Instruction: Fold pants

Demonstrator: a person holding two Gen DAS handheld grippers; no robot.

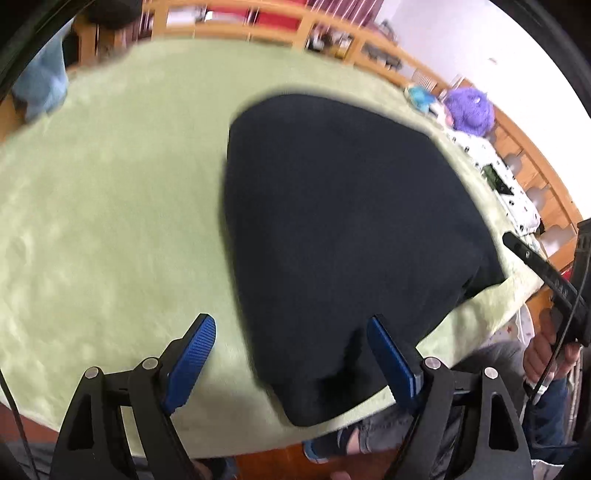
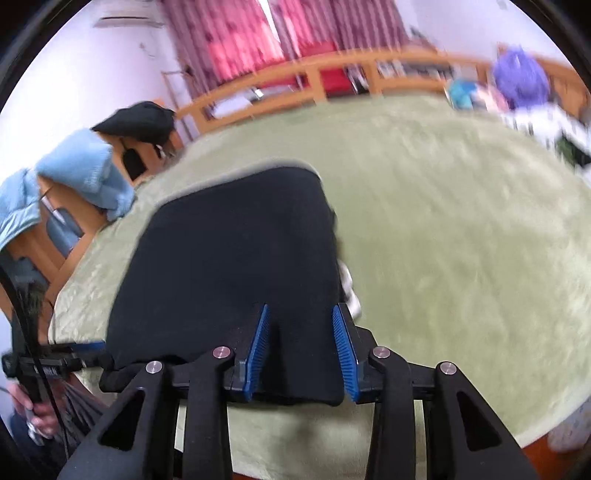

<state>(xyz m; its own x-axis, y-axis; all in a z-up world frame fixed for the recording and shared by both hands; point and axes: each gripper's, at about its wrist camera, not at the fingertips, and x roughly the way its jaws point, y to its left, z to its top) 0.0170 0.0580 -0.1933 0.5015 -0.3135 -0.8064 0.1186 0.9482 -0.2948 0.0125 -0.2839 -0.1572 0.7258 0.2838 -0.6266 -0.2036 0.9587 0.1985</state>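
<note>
The black pants (image 1: 343,221) lie folded into a compact block on the green blanket (image 1: 110,206), near its front edge. My left gripper (image 1: 291,325) is open, its blue pads wide apart above the pants' near left corner, holding nothing. The right gripper (image 1: 546,273) shows at the right edge of the left wrist view. In the right wrist view the pants (image 2: 229,266) lie just ahead, and my right gripper (image 2: 301,325) is open with its pads over the pants' near edge, not closed on the cloth. The left gripper (image 2: 59,360) shows at the lower left.
A wooden rail (image 1: 258,26) runs around the far side. A purple fluffy toy (image 1: 471,109) and a white spotted cloth (image 1: 498,177) lie at the right. Light blue cloth (image 2: 85,166) hangs on wooden furniture at the left. Red curtains (image 2: 258,40) hang behind.
</note>
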